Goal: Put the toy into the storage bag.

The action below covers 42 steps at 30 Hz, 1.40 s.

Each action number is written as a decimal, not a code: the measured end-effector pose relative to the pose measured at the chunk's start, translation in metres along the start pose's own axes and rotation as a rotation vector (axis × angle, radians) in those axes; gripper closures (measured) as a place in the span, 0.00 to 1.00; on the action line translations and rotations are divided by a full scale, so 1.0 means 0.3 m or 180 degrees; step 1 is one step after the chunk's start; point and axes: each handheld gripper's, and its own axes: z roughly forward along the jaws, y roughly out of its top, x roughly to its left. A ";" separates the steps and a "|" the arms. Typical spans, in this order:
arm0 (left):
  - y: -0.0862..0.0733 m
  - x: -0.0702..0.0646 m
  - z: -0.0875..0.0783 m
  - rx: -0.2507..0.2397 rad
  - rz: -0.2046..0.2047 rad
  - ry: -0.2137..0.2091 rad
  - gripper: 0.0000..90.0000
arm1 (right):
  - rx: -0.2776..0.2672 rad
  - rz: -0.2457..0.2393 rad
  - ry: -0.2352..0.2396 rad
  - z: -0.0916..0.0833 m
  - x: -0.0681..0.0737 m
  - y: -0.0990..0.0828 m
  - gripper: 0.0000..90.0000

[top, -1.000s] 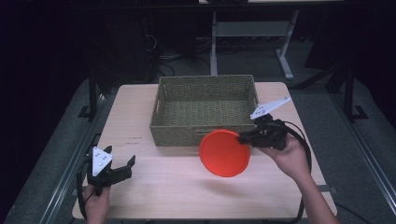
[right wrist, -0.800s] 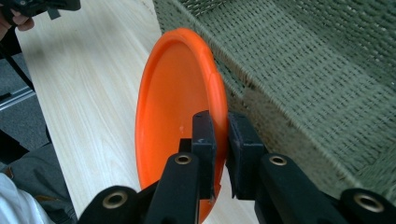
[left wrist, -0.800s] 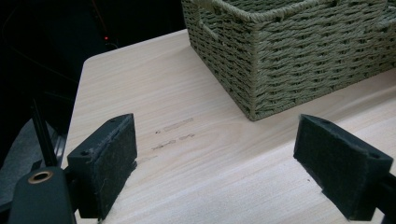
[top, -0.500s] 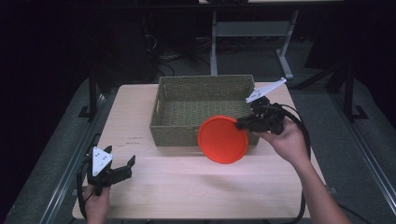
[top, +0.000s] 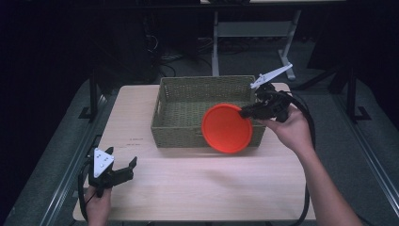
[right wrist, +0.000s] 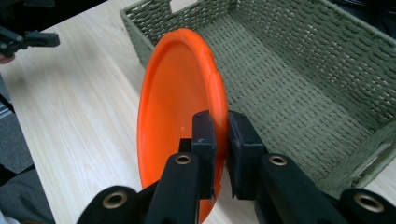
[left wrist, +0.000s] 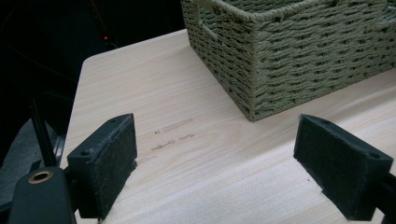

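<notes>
The orange plate (top: pixel 227 128) has risen, tilted on edge over the basket (top: pixel 179 101).

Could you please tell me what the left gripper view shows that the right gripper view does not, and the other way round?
The left gripper view alone gives the left gripper close up, jaws wide open over bare tabletop with faint marks, plus the basket's outer corner.

The right gripper view alone gives the right gripper shut on the rim of the orange plate, held on edge above the basket's near wall, and the basket's woven floor.

Both show the green wicker basket and the light wooden table.
</notes>
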 end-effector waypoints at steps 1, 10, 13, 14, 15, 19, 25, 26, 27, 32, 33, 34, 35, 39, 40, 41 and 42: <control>0.000 0.002 0.000 0.0011 0.0009 0.0001 0.14 | -0.0001 0.0011 0.0001 0.000 -0.004 0.006 0.91; 0.000 0.001 -0.001 -0.0006 -0.0004 -0.0001 0.14 | -0.0010 0.0033 -0.0077 -0.009 -0.039 0.066 0.91; 0.000 0.002 -0.002 -0.0002 -0.0007 0.0005 0.14 | -0.0028 0.0059 -0.0071 -0.011 -0.050 0.082 0.91; -0.001 0.002 -0.002 -0.0008 -0.0007 0.0005 0.14 | -0.0031 0.0092 -0.0067 -0.010 -0.053 0.089 0.91; -0.001 0.002 -0.002 -0.0013 -0.0007 0.0006 0.14 | -0.0032 0.0086 -0.0076 -0.009 -0.055 0.093 0.91; -0.001 0.001 -0.002 -0.0013 -0.0013 0.0007 0.14 | -0.0017 0.0113 -0.0102 -0.004 -0.066 0.114 0.91; 0.000 0.002 -0.002 -0.0002 0.0000 -0.0001 0.14 | -0.0007 0.0152 -0.0127 0.004 -0.087 0.137 0.91; 0.000 0.001 -0.002 -0.0012 -0.0007 -0.0003 0.14 | 0.0003 0.0170 -0.0143 0.008 -0.094 0.144 0.91; 0.000 0.001 -0.002 -0.0012 -0.0007 -0.0003 0.14 | 0.0003 0.0170 -0.0143 0.008 -0.094 0.144 0.91; -0.001 0.002 -0.003 -0.0010 -0.0015 0.0003 0.14 | -0.0005 0.0219 -0.0188 0.021 -0.115 0.163 0.91; -0.001 0.002 -0.003 -0.0010 -0.0015 0.0003 0.14 | -0.0005 0.0219 -0.0188 0.021 -0.115 0.163 0.91; -0.001 0.002 -0.003 -0.0004 -0.0004 0.0007 0.14 | -0.0007 0.0225 -0.0195 0.023 -0.119 0.166 0.91; -0.001 0.002 -0.003 -0.0010 -0.0007 0.0005 0.14 | -0.0014 0.0243 -0.0200 0.025 -0.125 0.169 0.91; -0.001 0.001 -0.003 -0.0007 -0.0023 0.0002 0.14 | -0.0004 0.0294 -0.0204 0.035 -0.141 0.173 0.91; -0.001 0.000 -0.003 -0.0012 -0.0025 -0.0001 0.14 | 0.0012 0.0320 -0.0216 0.043 -0.152 0.174 0.91; -0.001 0.000 -0.003 -0.0006 -0.0017 0.0000 0.14 | 0.0017 0.0329 -0.0224 0.046 -0.157 0.174 0.91; -0.001 0.001 -0.004 -0.0004 -0.0015 0.0000 0.14 | 0.0021 0.0355 -0.0227 0.048 -0.163 0.173 0.91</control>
